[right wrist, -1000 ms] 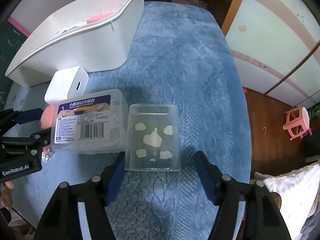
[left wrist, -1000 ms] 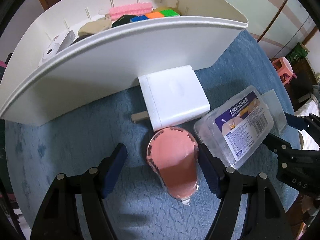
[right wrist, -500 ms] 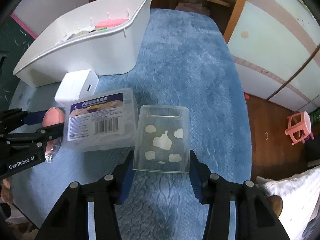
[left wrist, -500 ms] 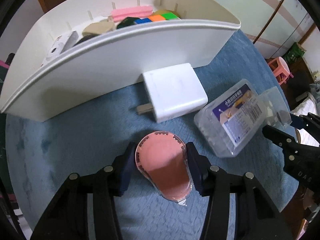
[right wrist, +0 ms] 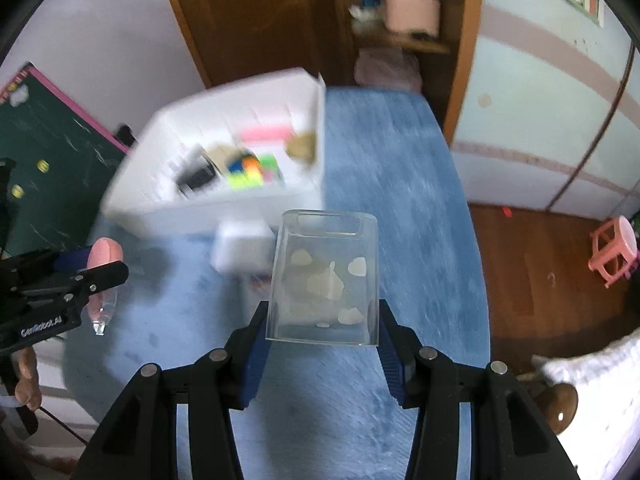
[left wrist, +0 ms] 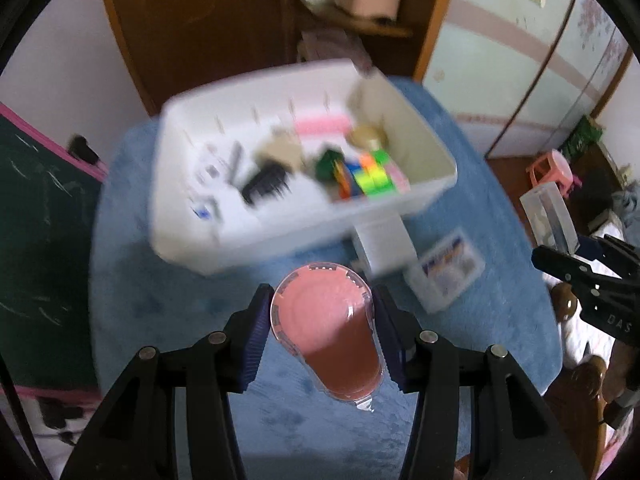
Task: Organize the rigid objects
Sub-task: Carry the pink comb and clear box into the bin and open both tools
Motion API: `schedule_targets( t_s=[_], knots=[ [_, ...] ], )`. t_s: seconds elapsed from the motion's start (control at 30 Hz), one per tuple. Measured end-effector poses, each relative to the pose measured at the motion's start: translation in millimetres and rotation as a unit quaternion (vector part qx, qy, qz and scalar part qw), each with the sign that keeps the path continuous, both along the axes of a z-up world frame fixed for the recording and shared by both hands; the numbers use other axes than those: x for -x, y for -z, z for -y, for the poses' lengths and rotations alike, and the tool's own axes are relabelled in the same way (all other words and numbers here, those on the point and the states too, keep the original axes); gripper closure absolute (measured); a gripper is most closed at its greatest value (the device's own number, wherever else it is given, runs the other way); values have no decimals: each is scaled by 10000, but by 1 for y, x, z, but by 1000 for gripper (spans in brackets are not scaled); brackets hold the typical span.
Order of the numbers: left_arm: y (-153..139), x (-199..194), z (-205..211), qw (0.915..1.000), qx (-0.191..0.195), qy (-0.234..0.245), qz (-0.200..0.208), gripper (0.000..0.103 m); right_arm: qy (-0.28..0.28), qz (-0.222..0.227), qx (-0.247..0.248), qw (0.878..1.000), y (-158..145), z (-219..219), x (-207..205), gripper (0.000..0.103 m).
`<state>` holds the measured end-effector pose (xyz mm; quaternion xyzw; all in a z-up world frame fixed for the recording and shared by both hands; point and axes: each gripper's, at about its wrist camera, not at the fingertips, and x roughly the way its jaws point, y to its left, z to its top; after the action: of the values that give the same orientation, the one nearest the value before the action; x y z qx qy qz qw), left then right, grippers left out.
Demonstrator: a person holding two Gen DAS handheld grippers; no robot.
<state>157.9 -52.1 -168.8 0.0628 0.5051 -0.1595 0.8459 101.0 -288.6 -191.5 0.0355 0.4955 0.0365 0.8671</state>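
Left gripper (left wrist: 322,334) is clamped on the pink packaged item (left wrist: 326,330), held above the blue cloth (left wrist: 168,312) short of the white bin (left wrist: 304,232). Right gripper (right wrist: 322,338) grips the clear plastic box (right wrist: 324,280) by its sides, raised over the same cloth before the bin.

A glossy clear plastic case (right wrist: 324,280), a smooth white plastic bin (left wrist: 384,216) and a matt, textured blue cloth (right wrist: 400,184) covering the desk.
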Motion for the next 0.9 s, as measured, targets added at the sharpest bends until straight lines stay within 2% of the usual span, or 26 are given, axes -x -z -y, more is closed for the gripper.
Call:
schedule_targets(
  t_s=[0.2, 0.33, 0.47, 0.6, 0.67, 0.77, 0.9],
  knots=[
    [-75, -26, -31, 9980, -72, -178, 605, 50, -286, 567, -158, 9979, -78, -19, -24, 53],
    [-106, -50, -45, 9963, -104, -313, 796, 50, -480, 899, -193, 9946, -126, -29, -44, 53],
    [-123, -76, -51, 9952, -129, -420, 870, 50, -579, 1180, -215, 9911, -167, -40, -72, 53],
    [-125, -100, -48, 9944, -135, -470, 935, 50, -621, 1333, -176, 9890, -189, -49, -101, 53],
    [-120, -109, -45, 9946, -80, -499, 907, 50, -617, 1345, -147, 9889, -191, -54, -117, 53],
    [-103, -127, -41, 9950, -55, -611, 793, 50, -558, 1282, -133, 9901, -182, -57, -144, 53],
    [-65, -151, -34, 9958, -60, -773, 489, 50, -475, 950, -121, 9943, -148, -60, -179, 53]
  ],
)
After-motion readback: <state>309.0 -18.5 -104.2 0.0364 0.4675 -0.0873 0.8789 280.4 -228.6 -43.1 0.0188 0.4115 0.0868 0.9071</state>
